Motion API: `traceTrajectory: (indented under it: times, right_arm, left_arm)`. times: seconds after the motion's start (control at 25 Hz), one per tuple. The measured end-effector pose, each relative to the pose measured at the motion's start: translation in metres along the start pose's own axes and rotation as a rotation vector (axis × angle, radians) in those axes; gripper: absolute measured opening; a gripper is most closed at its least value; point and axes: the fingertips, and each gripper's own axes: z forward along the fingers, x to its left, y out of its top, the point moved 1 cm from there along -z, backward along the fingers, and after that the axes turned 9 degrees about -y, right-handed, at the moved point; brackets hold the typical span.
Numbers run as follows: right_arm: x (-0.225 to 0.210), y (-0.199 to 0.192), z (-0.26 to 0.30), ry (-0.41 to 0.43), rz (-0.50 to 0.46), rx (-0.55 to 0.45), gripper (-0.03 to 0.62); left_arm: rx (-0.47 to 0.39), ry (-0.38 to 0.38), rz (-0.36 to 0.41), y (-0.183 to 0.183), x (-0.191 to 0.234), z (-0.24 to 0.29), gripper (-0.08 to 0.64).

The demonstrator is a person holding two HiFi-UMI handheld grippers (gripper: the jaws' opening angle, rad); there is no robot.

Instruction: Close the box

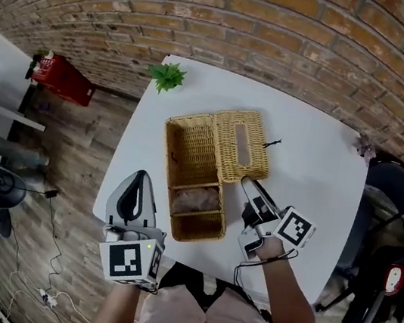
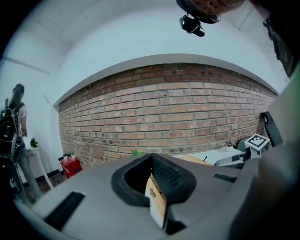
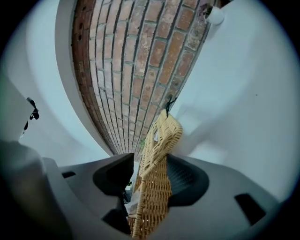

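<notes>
Left gripper jaws together; right gripper jaws spread, angled forward-left.

The surface lies bare and wide to the right of the open wicker lid. Its far side is also free, apart from a small green plant at the far left corner. Left of the wicker box only a narrow strip remains, with the left hand-held gripper at its near end. The right hand-held gripper blocks the lid's near edge, which sits between its parted jaws.
</notes>
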Motion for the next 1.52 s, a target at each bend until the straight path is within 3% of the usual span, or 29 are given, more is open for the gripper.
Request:
traceTrajectory:
  times: [0.52, 0.76, 1.52]
  right_arm:
    - [0.029, 0.005, -0.011, -0.037, -0.266, -0.033, 0.202]
    - [0.049, 0.004, -0.011, -0.013, -0.362, -0.053, 0.193]
    - [0.077, -0.007, -0.010, -0.002, -0.545, -0.052, 0.166]
  left_arm:
    - [0.003, 0.001, -0.009, -0.006, 0.005, 0.000, 0.009]
    - [-0.004, -0.004, -0.005, -0.003, 0.005, 0.001, 0.009]
    - [-0.020, -0.009, -0.006, 0.003, 0.006, 0.000, 0.009]
